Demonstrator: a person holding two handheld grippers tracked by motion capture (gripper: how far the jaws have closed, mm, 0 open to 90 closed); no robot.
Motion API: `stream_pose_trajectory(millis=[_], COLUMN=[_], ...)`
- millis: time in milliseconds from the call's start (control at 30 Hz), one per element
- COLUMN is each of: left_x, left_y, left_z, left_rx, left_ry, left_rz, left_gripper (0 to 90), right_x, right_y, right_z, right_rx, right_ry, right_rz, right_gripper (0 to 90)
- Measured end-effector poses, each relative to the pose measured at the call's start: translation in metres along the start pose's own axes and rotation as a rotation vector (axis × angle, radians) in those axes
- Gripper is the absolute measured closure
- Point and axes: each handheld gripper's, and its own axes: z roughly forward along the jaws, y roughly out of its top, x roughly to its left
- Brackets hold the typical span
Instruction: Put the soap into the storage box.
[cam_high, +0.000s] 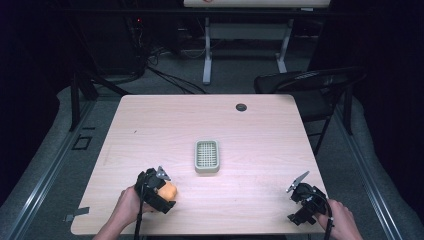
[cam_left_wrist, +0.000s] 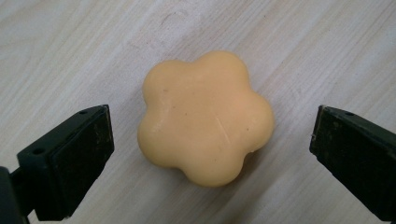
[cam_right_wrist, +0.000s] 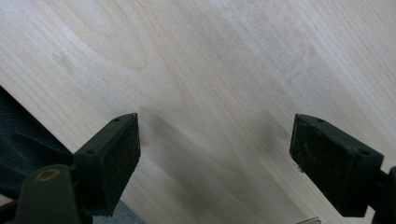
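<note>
An orange flower-shaped soap lies flat on the wooden table. My left gripper hovers just over it, open, with one jaw on each side and a gap to both. From above, the soap peeks out beside the left gripper at the table's front left. A pale green soap dish with a ribbed grid sits empty at the table's centre. My right gripper is open over bare wood at the front right corner, and between its jaws there is nothing.
A dark cable grommet is set in the table near its far edge. A black chair stands off the far right corner. The table's edge and grey floor lie close to the right gripper.
</note>
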Motion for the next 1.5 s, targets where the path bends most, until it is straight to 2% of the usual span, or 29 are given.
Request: stream_pose_trajectory(millis=[67,133,233,533,667,833,1233,1267,1500], left_x=[-0.0003,0.0001,-0.0011,-0.0016,-0.0005,0.0003,0.0003,0.0003,-0.0002], left_y=[0.0016,0.0029,0.0052,0.0065,0.0053,0.0041,0.0053,0.0054,0.0061], left_z=[0.0018,0.0028,0.0055,0.0092,0.0104,0.0097,0.0099,0.0099,0.0096], left_rx=[0.001,0.004,0.007,0.028,0.045,0.035,0.052,0.053,0.055], left_ry=[0.006,-0.005,0.013,0.018,0.015,0.021,0.022,0.02,0.021], left_rz=[0.001,0.006,0.008,0.012,0.027,0.036,0.042,0.042,0.035], left_gripper=[0.5,6.6,16.4,17.7,19.3,25.4,26.1,26.2,26.7], right_x=[0.0001,-0.0001,0.0002,0.0003,0.0007,0.0008,0.0012,0.0005,0.0019], right_y=[-0.0003,-0.0001,-0.0001,-0.0001,-0.0003,-0.0002,-0.0003,0.0002,-0.0001], right_z=[0.0004,0.0002,0.0002,0.0002,0.0008,0.0003,-0.0001,-0.0014,-0.0012], right_rx=[-0.006,0.0,0.004,0.003,0.0,0.001,-0.006,0.003,-0.014], right_ry=[0.004,0.002,0.001,0.003,0.01,0.007,0.003,0.001,0.012], right_rz=[0.004,0.0,-0.001,-0.002,-0.002,-0.004,-0.003,-0.014,-0.004], right_gripper=[15.9,15.9,15.9,15.9,15.9,15.9,15.9,15.9,15.9])
